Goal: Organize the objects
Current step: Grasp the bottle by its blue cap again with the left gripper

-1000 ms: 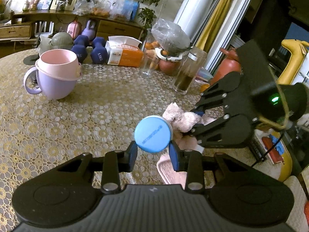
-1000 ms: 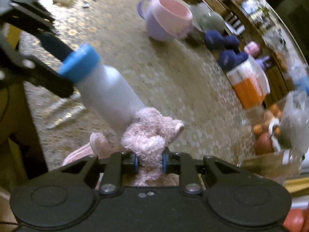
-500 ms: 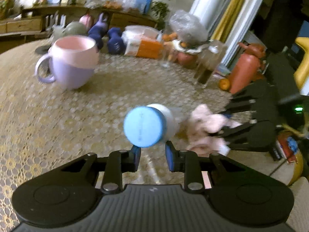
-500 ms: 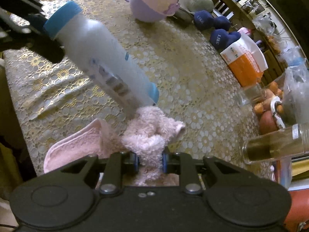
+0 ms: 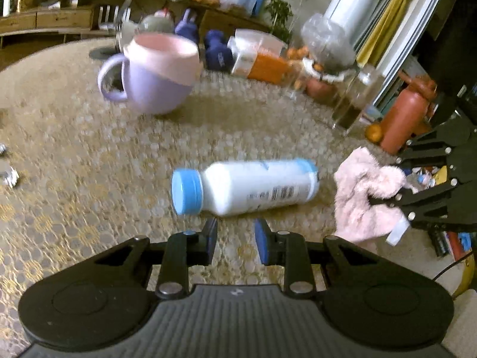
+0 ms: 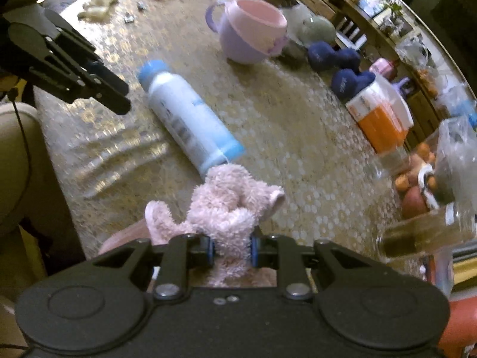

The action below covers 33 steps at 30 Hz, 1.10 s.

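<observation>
A white bottle (image 5: pixel 247 186) with a blue cap lies on its side on the lace-covered table (image 5: pixel 89 155); it also shows in the right wrist view (image 6: pixel 187 119). My left gripper (image 5: pixel 235 243) is open and empty, just behind the bottle. My right gripper (image 6: pixel 231 252) is shut on a pink fluffy cloth (image 6: pixel 229 208), held beside the bottle's base. The cloth (image 5: pixel 366 197) and the right gripper (image 5: pixel 387 200) show at the right of the left wrist view. The left gripper shows at the upper left of the right wrist view (image 6: pixel 119 95).
A pink and lilac mug (image 5: pixel 158 74) stands at the back. Blue dumbbells (image 5: pixel 219 53), an orange and white pack (image 5: pixel 259 59), a glass with dark liquid (image 5: pixel 354 101) and a bag of fruit (image 5: pixel 325 47) line the far edge. Small scraps (image 6: pixel 98 6) lie at the far left.
My left gripper has opened and let go of the bottle, which now lies on the table. The left gripper has pulled back. The right gripper still holds the cloth.
</observation>
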Tool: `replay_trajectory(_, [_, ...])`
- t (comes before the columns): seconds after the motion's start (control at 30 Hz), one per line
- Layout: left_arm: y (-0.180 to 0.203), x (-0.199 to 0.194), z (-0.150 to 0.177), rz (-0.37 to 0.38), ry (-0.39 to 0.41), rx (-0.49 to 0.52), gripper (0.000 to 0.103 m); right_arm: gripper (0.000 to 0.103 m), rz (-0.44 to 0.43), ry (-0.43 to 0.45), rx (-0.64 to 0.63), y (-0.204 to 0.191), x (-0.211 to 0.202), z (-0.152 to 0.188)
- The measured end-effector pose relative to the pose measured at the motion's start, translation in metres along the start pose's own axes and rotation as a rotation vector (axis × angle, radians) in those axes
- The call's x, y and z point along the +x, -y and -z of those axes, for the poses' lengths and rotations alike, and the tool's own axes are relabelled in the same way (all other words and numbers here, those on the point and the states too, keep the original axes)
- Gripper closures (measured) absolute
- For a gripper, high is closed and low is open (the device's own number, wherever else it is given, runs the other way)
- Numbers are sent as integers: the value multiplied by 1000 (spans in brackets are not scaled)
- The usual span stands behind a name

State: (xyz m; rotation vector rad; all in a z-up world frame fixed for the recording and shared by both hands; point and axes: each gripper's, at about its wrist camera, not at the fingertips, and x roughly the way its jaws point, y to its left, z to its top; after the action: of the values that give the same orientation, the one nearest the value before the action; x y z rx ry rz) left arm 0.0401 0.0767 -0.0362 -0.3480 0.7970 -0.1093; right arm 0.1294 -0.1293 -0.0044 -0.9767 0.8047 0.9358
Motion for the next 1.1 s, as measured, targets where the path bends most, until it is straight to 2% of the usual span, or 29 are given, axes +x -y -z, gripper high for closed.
replay_trajectory(0.13, [-7, -4, -16, -54, 42, -9, 73, 83, -16, 37, -27, -7, -8, -15])
replay_trajectory(0.17, [-11, -3, -20, -72, 44, -19, 68, 83, -18, 44, -35, -9, -9, -20])
replay_trajectory(0.2, [-16, -1, -24, -83, 47, -28, 56, 83, -22, 50, -44, -11, -9, -23])
replay_trajectory(0.27, [-24, 7, -29, -110, 37, -30, 40, 83, -29, 58, -55, -14, -9, -31])
replay_trajectory(0.4, [-34, 18, -32, -107, 12, -30, 40, 83, -44, 71, -80, -19, -8, -44])
replay_trajectory(0.5, [-43, 28, -34, -83, -15, -82, 40, 83, -57, 88, -95, -22, -5, -58])
replay_trajectory(0.63, [-44, 30, -35, -75, -8, -98, 41, 83, -75, 102, -111, -29, 7, -77])
replay_trajectory(0.73, [-42, 29, -35, -56, -1, -86, 50, 83, -90, 96, -107, -30, 20, -88])
replay_trajectory(0.8, [-40, 29, -36, -42, -1, -80, 66, 83, -92, 83, -106, -30, 28, -91])
replay_trajectory(0.83, [-39, 29, -36, -36, -2, -74, 69, 83, -93, 78, -103, -29, 31, -91])
replay_trajectory(1.1, [-35, 30, -37, -44, 5, -46, 74, 82, -89, 32, -86, -19, 36, -85])
